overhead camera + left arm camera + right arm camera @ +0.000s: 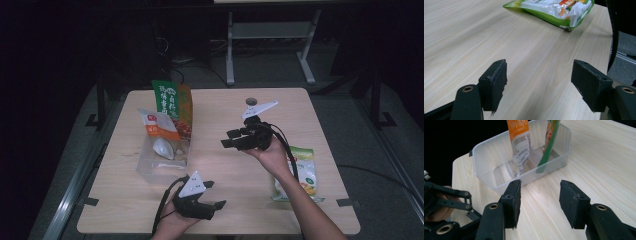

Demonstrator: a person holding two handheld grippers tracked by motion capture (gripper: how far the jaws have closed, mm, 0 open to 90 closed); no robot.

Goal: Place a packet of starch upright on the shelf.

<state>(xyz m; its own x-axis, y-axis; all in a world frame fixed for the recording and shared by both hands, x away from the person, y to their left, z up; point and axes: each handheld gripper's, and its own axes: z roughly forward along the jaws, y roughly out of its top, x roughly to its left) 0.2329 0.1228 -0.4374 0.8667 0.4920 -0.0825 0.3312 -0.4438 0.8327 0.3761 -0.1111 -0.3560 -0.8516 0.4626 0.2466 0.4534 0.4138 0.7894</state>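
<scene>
Left gripper (212, 194): nearest the camera at the near table edge, jaws wide apart with nothing between them, hovering over bare wood and touching nothing.
Right gripper (226, 138): held above mid-table, jaws parted about halfway and empty; pads (511, 201) clear of everything.
Ahead of the right jaws: clear plastic bin (484, 152), just beyond the fingertips, divided inside.
Inside the bin: orange-and-white packet (520, 142) standing upright in one section, green packet (550, 140) leaning in the section beside it.
Behind the right hand: green-and-white snack bag (302, 175), lying flat near the table's right edge, well apart from the bin; it also lies ahead of the left jaws (554, 11).
Table (235, 175): pale wood, bare between both tools.
Step in hand, as I judge it: fetching the flat bag for the bin.
Doing it well: open wider, take the bag by one edge, lift it clear, lower it upright into a free section without tipping the standing packets.
</scene>
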